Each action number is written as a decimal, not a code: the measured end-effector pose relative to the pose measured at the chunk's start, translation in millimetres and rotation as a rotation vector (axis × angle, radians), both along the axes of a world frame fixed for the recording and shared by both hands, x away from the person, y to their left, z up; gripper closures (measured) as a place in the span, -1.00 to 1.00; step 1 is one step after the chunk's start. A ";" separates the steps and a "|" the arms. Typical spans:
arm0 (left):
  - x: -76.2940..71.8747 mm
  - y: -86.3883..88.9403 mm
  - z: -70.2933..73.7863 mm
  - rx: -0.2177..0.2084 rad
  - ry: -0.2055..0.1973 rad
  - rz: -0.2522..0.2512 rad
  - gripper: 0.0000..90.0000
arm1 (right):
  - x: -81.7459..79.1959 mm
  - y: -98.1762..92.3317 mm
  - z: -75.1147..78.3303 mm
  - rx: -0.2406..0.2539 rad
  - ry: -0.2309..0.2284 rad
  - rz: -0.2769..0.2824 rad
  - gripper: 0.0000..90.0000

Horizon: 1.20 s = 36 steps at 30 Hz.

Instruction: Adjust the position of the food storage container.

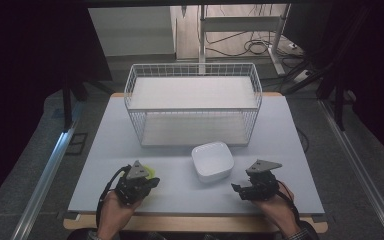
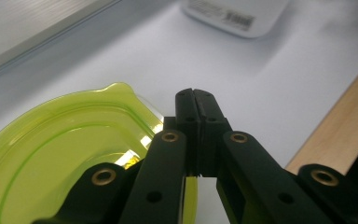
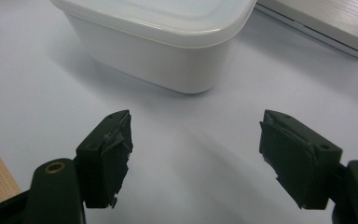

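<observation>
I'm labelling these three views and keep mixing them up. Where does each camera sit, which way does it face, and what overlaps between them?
High view: above the person's side, looking forward and down on the table, wire basket and white container; both hands and grippers show.
Left gripper view: on the left gripper, along its shut jaws, over a yellow-green lid.
Right gripper view: on the right gripper, along open jaws toward the white container.
Shared: all three show the white container.

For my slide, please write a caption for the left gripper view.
Shut left gripper above a yellow-green lid, white box beyond.
</observation>
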State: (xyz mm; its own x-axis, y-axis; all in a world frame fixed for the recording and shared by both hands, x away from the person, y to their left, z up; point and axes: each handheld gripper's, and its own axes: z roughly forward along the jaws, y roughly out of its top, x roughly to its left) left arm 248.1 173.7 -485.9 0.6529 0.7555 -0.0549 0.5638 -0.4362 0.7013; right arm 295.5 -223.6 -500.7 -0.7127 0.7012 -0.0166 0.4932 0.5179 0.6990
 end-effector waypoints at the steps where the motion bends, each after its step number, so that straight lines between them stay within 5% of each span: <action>1: 0.9 7.9 -0.2 0.002 0.002 0.024 1.00 | -0.1 0.2 -0.1 -0.001 -0.001 0.001 -0.42; 13: 11.2 48.1 -3.9 -0.010 -0.007 0.112 1.00 | 0.2 0.5 -0.5 -0.003 0.005 0.005 -0.42; 18: 9.9 44.5 -3.7 -0.008 -0.022 0.118 0.97 | 0.4 0.7 -0.7 -0.001 0.007 0.006 -0.42; 20: 8.1 39.6 -1.1 -0.044 -0.037 0.116 0.95 | 0.3 0.8 -0.5 0.001 0.007 0.004 -0.40; 26: 7.2 8.5 2.1 -0.138 -0.064 0.071 0.92 | -0.5 -1.9 7.3 0.029 -0.016 0.003 0.11; 27: 7.2 8.5 2.1 -0.138 -0.064 0.071 0.93 | -0.5 -1.9 7.3 0.029 -0.016 0.003 0.11; 32: 17.7 -22.0 -5.1 -0.159 -0.046 0.020 0.93 | 10.4 -6.9 14.4 0.046 -0.043 -0.009 0.78; 36: 24.3 -36.9 -8.9 -0.142 -0.050 0.003 0.94 | 25.7 -6.5 14.1 0.055 -0.032 -0.023 0.97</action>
State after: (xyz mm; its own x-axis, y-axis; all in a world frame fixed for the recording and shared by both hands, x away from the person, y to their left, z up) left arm 272.4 136.7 -494.8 0.6550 0.7446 -0.1288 0.5275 -0.3286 0.7834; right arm 321.2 -230.1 -486.5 -0.6959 0.7181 -0.0004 0.4815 0.4670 0.7417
